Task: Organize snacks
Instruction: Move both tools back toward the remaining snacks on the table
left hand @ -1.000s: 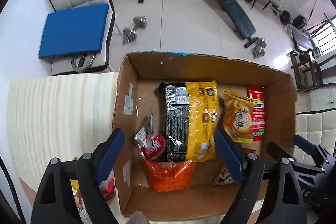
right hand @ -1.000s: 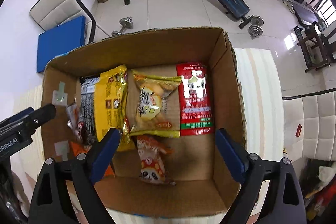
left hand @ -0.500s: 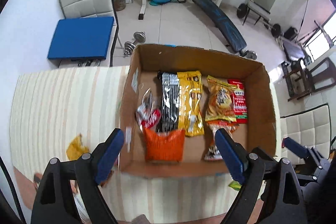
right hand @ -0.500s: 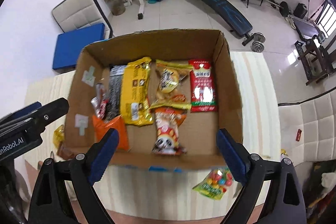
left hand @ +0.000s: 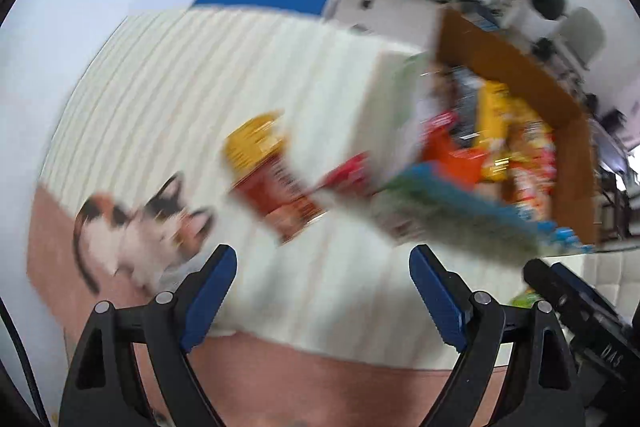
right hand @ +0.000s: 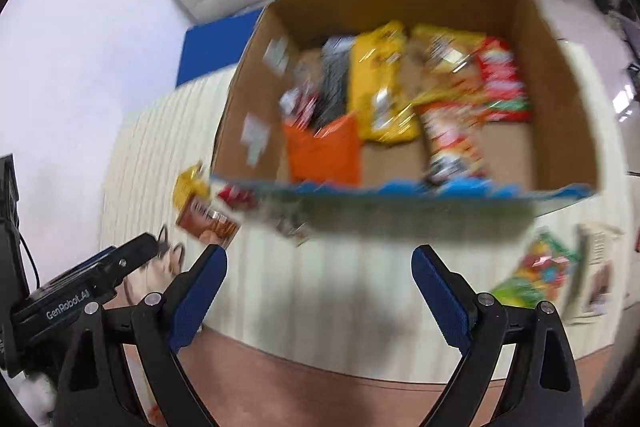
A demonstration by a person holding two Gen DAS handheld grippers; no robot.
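A striped desk carries a cardboard box of snacks at upper right. Both the left tool and right tool are spread, pinching nothing.

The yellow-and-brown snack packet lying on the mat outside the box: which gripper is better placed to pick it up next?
Probably the left gripper: it is open and the yellow-and-brown packet lies just ahead of it. From the right gripper it sits far left, beyond the left one.

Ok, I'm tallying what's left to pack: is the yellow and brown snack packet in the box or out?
Out. The yellow and brown packet lies on the striped cloth beside the cardboard box, outside its left wall.
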